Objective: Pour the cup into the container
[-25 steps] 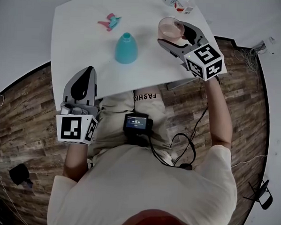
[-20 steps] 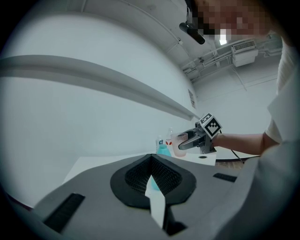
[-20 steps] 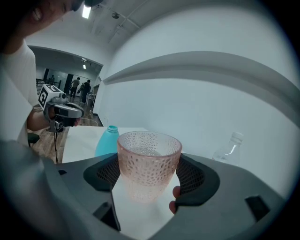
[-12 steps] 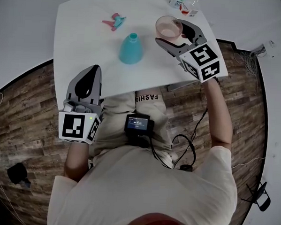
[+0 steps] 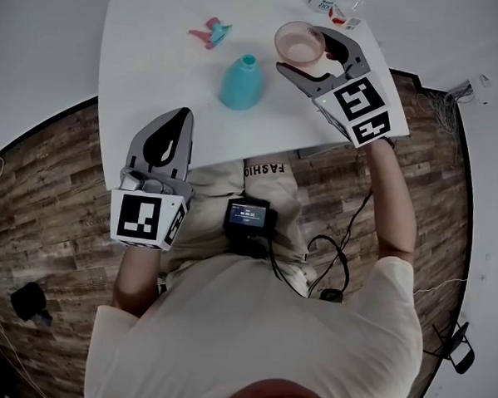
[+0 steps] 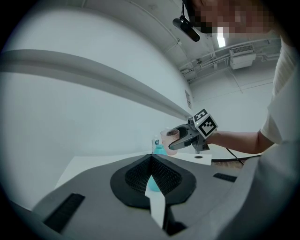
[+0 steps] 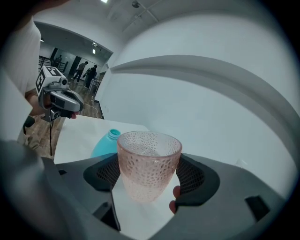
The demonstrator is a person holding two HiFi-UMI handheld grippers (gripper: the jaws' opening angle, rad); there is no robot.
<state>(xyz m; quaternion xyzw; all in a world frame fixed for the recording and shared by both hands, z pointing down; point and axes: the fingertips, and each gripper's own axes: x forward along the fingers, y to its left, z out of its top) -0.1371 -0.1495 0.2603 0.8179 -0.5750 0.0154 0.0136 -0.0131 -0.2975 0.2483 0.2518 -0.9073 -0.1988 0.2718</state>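
Right gripper (image 5: 311,56) clamped on pink dimpled cup (image 7: 148,161), cup upright, contents unclear, teal container (image 5: 241,82) standing near on white table (image 5: 156,73), left gripper (image 5: 176,125) jaws together, empty.

This looks like a research lab or recording studio set up in a large industrial hall, not a home. A plain white table (image 5: 156,73) stands on a patch of wood-plank floor (image 5: 48,225) bounded by a smooth, curved white backdrop (image 6: 70,117). Overhead is a bare white ceiling with exposed pipes (image 6: 206,65), a strip light (image 6: 220,40) and a ceiling air unit (image 6: 242,56). Loose cables (image 5: 441,100) lie on the floor. A small screen device (image 5: 248,219) sits wired at the person's waist. The left gripper (image 5: 180,115) and right gripper (image 5: 303,45) each carry a cube with square markers. Other people (image 7: 86,72) stand in an open space beyond.
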